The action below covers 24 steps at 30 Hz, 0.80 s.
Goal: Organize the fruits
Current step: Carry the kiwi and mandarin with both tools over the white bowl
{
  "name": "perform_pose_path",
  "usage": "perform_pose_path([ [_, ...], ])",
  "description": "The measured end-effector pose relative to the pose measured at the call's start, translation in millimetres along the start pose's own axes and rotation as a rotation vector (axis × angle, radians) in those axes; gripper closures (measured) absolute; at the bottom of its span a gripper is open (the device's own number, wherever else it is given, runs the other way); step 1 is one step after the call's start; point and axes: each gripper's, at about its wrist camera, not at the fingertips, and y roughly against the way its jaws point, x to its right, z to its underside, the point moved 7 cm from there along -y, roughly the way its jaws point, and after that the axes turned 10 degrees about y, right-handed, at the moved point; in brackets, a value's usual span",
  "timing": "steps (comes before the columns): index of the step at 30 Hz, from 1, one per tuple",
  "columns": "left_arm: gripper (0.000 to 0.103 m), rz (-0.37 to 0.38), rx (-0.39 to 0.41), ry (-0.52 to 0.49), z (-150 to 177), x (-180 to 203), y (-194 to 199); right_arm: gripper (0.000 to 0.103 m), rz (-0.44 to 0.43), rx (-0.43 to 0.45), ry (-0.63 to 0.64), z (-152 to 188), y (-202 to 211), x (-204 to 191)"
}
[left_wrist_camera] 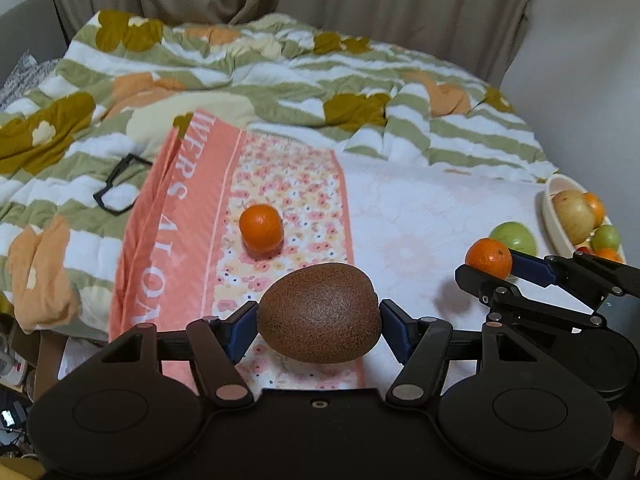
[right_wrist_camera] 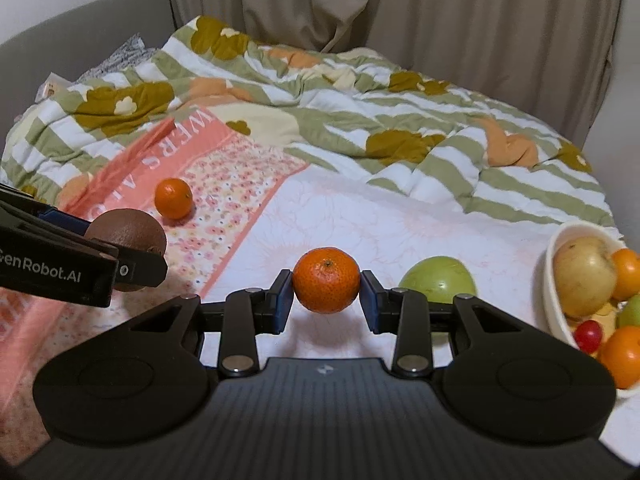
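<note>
A brown kiwi (left_wrist_camera: 320, 312) hangs above the bed, with my left gripper (left_wrist_camera: 319, 326) shut on it; the same kiwi (right_wrist_camera: 124, 232) shows at the left of the right wrist view. My right gripper (right_wrist_camera: 326, 298) is shut on a small mandarin (right_wrist_camera: 326, 280), lifted off the sheet; that mandarin (left_wrist_camera: 489, 258) appears at the right of the left wrist view. A second mandarin (left_wrist_camera: 261, 228) lies on the floral pink cloth (left_wrist_camera: 288, 184). A green fruit (right_wrist_camera: 438, 280) rests on the white sheet beside a cream bowl (right_wrist_camera: 554, 276) holding several fruits.
A crumpled green-striped flowered quilt (left_wrist_camera: 240, 68) covers the far half of the bed. Black eyeglasses (left_wrist_camera: 116, 186) lie on it at the left. Beige curtains (right_wrist_camera: 400, 8) hang behind. The bed's left edge drops off to clutter on the floor (left_wrist_camera: 12, 360).
</note>
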Motion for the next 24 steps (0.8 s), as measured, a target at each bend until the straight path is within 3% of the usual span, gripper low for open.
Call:
perform_pose_path([
  [9, 0.034, 0.062, 0.116, -0.064, 5.0, 18.8, 55.4, 0.052, 0.076, 0.056, -0.081, -0.9, 72.7, 6.0],
  [14, 0.034, 0.126, 0.17, -0.103, 5.6, 37.3, 85.3, 0.052, 0.072, 0.049, -0.169, 5.1, 111.6, 17.7],
  [24, 0.034, 0.185, 0.228, -0.154, 15.8, 105.1, 110.5, 0.052, 0.118, 0.082, -0.223, 29.7, 176.1, 80.7],
])
